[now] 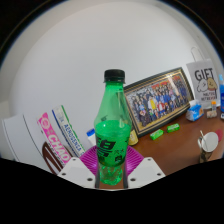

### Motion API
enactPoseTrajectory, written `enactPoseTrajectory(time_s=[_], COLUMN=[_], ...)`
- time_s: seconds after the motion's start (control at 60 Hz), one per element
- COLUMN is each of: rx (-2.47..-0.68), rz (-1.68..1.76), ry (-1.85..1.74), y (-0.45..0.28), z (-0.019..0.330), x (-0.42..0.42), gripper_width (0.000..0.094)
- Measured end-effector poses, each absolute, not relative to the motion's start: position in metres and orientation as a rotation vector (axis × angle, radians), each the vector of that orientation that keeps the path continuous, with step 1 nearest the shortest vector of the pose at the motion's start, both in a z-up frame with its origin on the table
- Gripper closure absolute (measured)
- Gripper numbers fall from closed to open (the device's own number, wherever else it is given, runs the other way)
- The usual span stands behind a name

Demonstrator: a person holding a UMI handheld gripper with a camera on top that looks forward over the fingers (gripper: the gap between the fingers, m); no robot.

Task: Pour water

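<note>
A green plastic bottle (111, 125) with a black cap and a dark label stands upright between my fingers. Its lower part sits between the two magenta pads (129, 157), which press on it from both sides. My gripper (110, 168) is shut on the bottle. The bottle's base is hidden by the gripper body. The brown wooden table (172, 150) lies beyond and to the right of the bottle.
A framed group photo (160, 99) leans on the white wall behind the bottle. A white card marked GIFT (205, 84) stands at its right. A pink and white box (55, 140) and a white container (18, 135) stand left. A small white cup (207, 142) is at the far right.
</note>
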State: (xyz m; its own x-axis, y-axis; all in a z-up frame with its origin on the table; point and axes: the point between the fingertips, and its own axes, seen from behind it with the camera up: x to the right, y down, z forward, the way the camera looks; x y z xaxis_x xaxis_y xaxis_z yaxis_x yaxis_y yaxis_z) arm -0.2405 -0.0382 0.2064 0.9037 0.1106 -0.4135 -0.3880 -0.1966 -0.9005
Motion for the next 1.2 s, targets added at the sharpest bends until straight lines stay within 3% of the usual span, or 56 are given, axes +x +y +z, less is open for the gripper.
enactPoseTrajectory(time_s=[0.117, 0.283, 0.483, 0.75, 0.933, 1.2], rx=[-1.655, -1.501, -1.302, -1.022, -1.116, -1.559], rz=[0.746, 1.189, 1.545, 1.828, 1.798, 1.255], ry=[0.412, 0.801, 1.17, 1.465, 1.422, 0.923], y=[-0.054, -0.061, -0.064, -0.067, -0.07, -0.073], z=[0.236, 0.249, 0.222, 0.213, 0.212, 0.229], x=[-0.216, -0.163, -0.114, -0.079, -0.081, -0.055], gripper_width=[0.0623, 0.0625, 0.0624, 0.0625, 0.0624, 0.0625])
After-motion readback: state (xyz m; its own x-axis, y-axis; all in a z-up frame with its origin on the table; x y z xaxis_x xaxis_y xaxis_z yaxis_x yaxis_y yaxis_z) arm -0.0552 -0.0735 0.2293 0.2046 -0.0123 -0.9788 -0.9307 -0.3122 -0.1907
